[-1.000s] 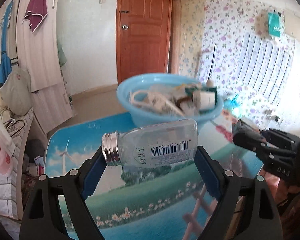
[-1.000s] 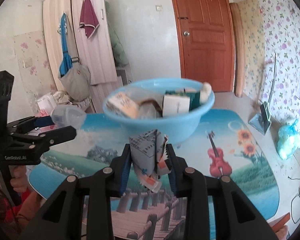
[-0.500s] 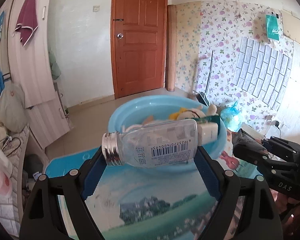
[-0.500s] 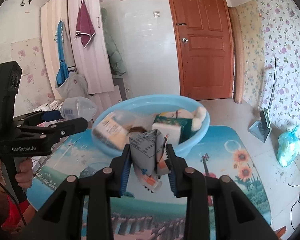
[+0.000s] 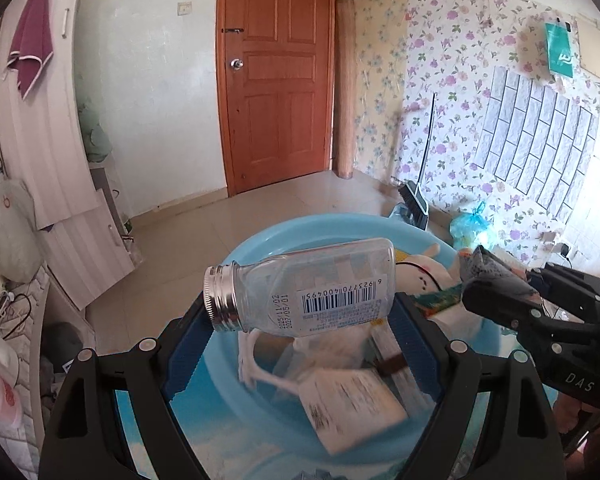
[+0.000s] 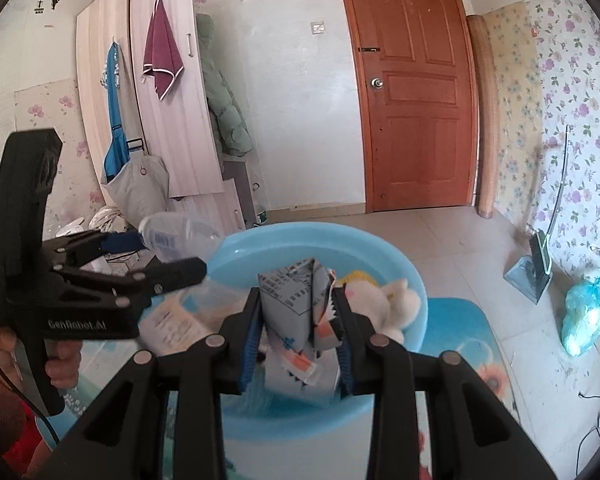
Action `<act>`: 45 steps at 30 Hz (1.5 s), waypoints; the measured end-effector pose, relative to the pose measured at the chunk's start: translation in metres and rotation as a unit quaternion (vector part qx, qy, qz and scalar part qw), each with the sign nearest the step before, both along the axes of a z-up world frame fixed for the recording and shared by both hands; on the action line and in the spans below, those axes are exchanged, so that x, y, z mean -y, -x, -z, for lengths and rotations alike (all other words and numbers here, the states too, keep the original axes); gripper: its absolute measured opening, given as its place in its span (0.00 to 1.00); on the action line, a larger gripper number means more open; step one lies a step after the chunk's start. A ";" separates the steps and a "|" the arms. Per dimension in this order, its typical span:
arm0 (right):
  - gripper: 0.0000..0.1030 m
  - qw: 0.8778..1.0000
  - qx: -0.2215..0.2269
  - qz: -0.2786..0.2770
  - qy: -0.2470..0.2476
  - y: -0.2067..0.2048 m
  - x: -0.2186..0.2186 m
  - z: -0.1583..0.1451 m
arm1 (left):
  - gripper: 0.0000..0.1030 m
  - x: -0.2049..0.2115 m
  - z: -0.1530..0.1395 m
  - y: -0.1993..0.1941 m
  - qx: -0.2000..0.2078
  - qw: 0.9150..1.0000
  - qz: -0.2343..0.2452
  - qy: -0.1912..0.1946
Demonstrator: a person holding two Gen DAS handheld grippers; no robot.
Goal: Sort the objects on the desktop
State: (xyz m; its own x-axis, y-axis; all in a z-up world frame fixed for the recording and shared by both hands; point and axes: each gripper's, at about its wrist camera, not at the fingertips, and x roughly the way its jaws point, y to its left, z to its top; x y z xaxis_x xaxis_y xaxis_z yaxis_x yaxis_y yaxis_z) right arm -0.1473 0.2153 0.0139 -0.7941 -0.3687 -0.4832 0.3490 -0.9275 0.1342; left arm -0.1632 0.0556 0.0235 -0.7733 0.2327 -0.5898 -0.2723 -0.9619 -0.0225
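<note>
My left gripper (image 5: 302, 312) is shut on a clear plastic bottle (image 5: 304, 290) with a silver screw neck and a barcode label, held sideways above the light blue basin (image 5: 260, 240). My right gripper (image 6: 298, 312) is shut on a crumpled grey and white packet (image 6: 296, 316) with orange print, also over the basin (image 6: 404, 276). In the right wrist view the left gripper (image 6: 168, 256) comes in from the left with the bottle (image 6: 172, 236). In the left wrist view the right gripper (image 5: 476, 280) enters from the right with the packet (image 5: 488, 272). The basin holds a white plush toy (image 6: 396, 300), boxes and packets.
The basin stands on a table with a printed landscape cover (image 6: 464, 320). Behind are a wooden door (image 5: 276, 76), a wardrobe with hanging towel (image 6: 162, 52), a dustpan and broom (image 6: 536, 268) and a blue bag (image 6: 584, 316) on the tiled floor. A hand (image 6: 60, 364) grips the left handle.
Both grippers have moved forward and up over the basin, each still holding its object. The basin now lies right below them and its contents show from above.
</note>
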 end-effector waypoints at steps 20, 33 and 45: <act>0.50 0.999 0.023 -0.019 0.018 0.048 -0.008 0.003 | 0.94 -0.012 0.012 0.037 0.036 0.999 -0.002 0.006; 0.52 0.995 0.095 0.007 0.037 0.046 -0.020 -0.001 | 0.95 -0.014 -0.002 -0.015 0.062 0.996 -0.064 0.032; 0.83 0.994 0.090 0.060 -0.008 -0.026 0.002 -0.018 | 1.00 0.015 -0.020 -0.087 0.039 0.995 -0.090 -0.004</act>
State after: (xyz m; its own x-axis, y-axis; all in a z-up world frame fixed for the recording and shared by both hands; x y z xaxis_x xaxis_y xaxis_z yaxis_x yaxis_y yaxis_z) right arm -0.1211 0.2128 0.0319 -0.7324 -0.2677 -0.6261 0.2072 -0.9635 0.1695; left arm -0.0757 0.0410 0.0436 -0.7547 0.0998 -0.6484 -0.0935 -0.9946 -0.0442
